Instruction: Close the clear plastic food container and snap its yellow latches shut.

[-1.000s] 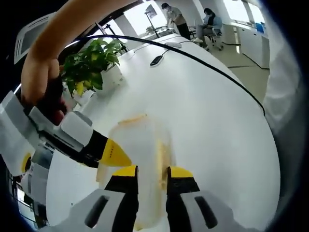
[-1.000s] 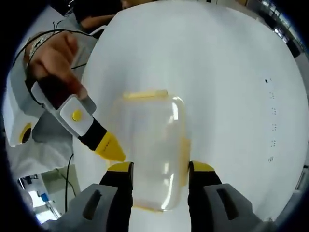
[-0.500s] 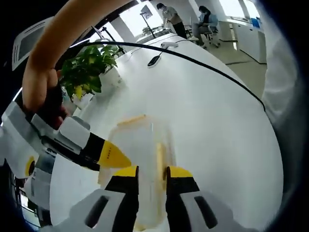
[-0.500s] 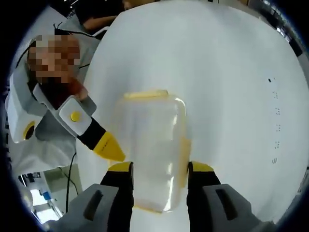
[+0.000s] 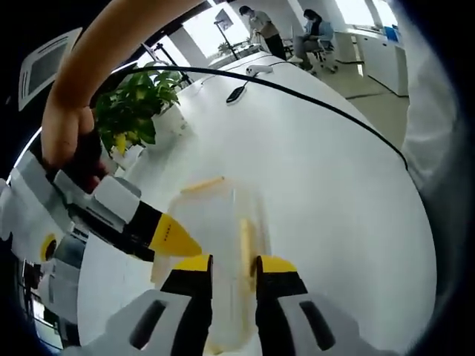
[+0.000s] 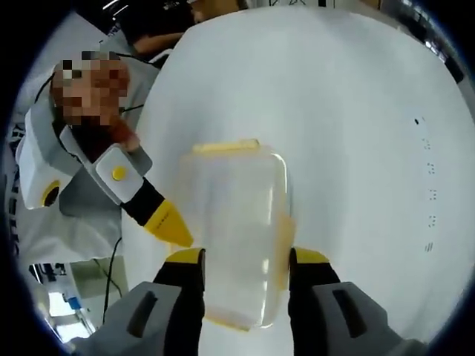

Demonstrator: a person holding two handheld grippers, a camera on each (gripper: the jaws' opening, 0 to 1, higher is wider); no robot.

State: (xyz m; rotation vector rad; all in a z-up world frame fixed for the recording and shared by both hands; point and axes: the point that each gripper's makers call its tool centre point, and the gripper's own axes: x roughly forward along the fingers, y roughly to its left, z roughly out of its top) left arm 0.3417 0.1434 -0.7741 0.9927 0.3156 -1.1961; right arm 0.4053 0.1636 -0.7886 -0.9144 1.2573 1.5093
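Container [image 6: 236,237] between right claw [image 6: 247,261] jaws, plant [image 5: 137,107] in left gripper view

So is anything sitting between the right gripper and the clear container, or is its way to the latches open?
Nothing visible blocks it. The right gripper already straddles the container on the white table, its jaws on either side. The left gripper's yellow tip sits beside the container's side, not in the path.

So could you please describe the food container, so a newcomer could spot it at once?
On the big white table, look just ahead of the right gripper. The clear plastic container lies there, the one see-through box, edged with yellow latches.
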